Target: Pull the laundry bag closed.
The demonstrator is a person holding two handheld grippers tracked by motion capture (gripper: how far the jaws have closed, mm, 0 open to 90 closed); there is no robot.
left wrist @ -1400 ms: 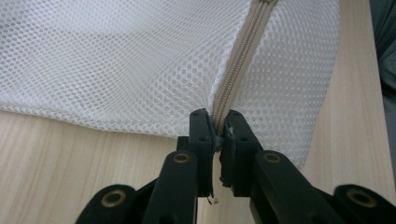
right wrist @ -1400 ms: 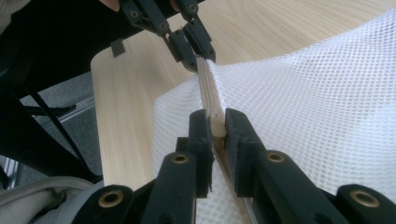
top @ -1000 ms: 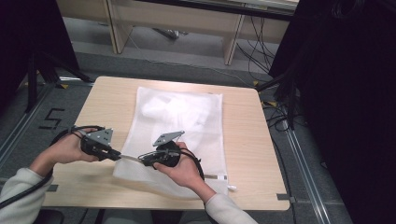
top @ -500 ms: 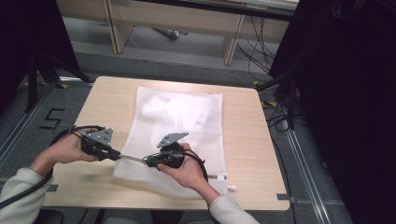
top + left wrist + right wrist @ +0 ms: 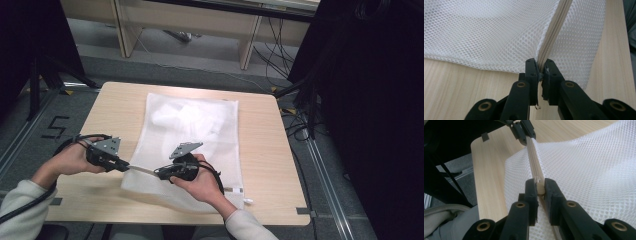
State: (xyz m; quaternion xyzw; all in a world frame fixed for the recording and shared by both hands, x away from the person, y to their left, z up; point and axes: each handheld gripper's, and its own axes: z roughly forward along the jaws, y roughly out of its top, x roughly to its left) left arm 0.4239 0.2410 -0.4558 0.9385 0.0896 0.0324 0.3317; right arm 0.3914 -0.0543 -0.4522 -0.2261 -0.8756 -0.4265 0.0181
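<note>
A white mesh laundry bag [image 5: 192,125] lies flat on the light wood table [image 5: 260,150]. Its beige zipper [image 5: 141,170] runs along the near edge and is lifted taut between the two grippers. My left gripper [image 5: 126,166] is shut on the zipper's end at the bag's near left corner, where the jaws of the left gripper [image 5: 540,67] pinch the tape of the zipper [image 5: 554,27]. My right gripper [image 5: 539,186] is shut on the zipper [image 5: 532,157] a short way along, at a small clear bit. The left gripper [image 5: 525,135] faces it.
The table's near edge runs just under both forearms. A small tag [image 5: 235,190] sticks out at the bag's near right corner. Grey floor with a taped "5" [image 5: 52,127] lies to the left, cables and dark curtains to the right.
My right gripper has slid slightly to the right along the zipper, away from the left gripper. The left gripper holds its place.
</note>
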